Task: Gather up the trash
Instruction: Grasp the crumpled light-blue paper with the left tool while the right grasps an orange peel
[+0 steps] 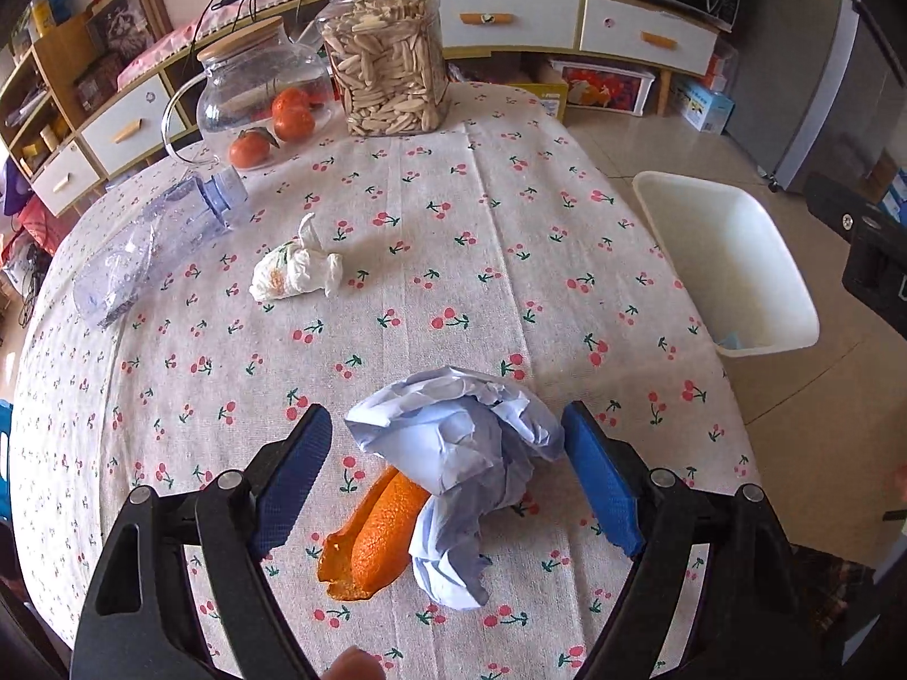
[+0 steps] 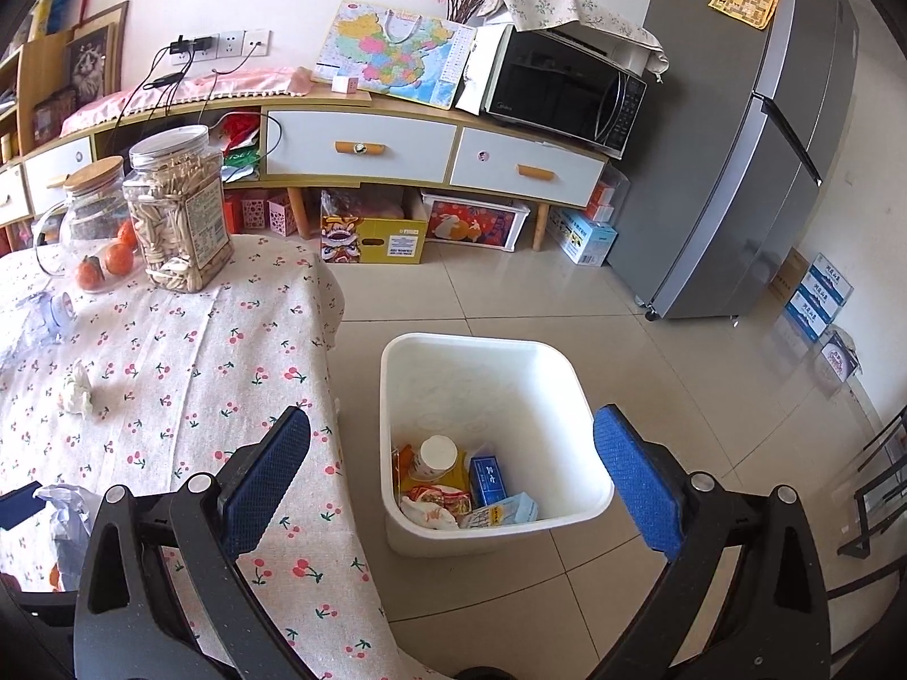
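Observation:
A crumpled pale blue paper (image 1: 453,442) lies on the cherry-print tablecloth (image 1: 453,238), partly over an orange peel (image 1: 374,538). My left gripper (image 1: 448,447) straddles the paper with its jaws open; the right pad (image 1: 595,470) touches the paper's edge and the left pad (image 1: 306,464) stands clear of it. Farther back lie a balled white tissue (image 1: 295,275) and a crushed clear plastic bottle (image 1: 159,238). The white bin (image 2: 499,385) stands on the floor beside the table and holds a paper cup, a blue box and wrappers. Above it my right gripper (image 2: 453,419) is open and empty.
At the table's far end stand a glass jug with a wooden lid (image 1: 255,85), tangerines (image 1: 292,113) and a tall jar of seeds (image 1: 385,56). Behind are a low cabinet (image 2: 363,141), a microwave (image 2: 561,96) and a grey fridge (image 2: 748,141). Tiled floor surrounds the bin.

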`<state>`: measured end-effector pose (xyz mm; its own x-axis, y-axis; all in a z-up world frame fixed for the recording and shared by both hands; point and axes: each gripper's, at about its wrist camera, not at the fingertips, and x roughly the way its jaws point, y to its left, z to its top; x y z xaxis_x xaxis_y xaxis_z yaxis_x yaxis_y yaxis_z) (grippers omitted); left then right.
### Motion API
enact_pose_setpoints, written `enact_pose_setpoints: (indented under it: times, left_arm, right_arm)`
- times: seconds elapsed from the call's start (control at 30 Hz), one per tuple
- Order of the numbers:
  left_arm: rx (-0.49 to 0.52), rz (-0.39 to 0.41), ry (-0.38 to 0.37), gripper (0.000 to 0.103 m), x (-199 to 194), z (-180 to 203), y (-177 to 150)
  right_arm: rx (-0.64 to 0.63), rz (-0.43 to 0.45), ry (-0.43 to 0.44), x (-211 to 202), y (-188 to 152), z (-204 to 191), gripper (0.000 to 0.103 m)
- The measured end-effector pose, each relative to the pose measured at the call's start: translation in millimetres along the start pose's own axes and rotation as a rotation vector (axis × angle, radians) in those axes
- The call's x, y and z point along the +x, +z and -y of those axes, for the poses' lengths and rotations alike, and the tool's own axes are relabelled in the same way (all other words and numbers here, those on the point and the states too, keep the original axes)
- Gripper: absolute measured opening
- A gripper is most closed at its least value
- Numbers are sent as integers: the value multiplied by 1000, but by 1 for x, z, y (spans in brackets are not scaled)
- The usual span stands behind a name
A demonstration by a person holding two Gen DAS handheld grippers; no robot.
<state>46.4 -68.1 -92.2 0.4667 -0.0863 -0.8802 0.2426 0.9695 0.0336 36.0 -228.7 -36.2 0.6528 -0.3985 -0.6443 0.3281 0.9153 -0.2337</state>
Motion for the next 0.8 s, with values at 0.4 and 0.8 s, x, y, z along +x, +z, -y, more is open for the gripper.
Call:
enact_pose_setpoints:
  times: [0.4, 0.8]
  left_arm:
    - [-120, 114, -84, 62, -39, -44, 8]
    - [-309, 169, 70, 63, -68, -130, -1]
  right_arm:
    - [-40, -32, 88, -1, 0, -32, 96]
    - [-64, -371, 494, -3, -37, -126, 96]
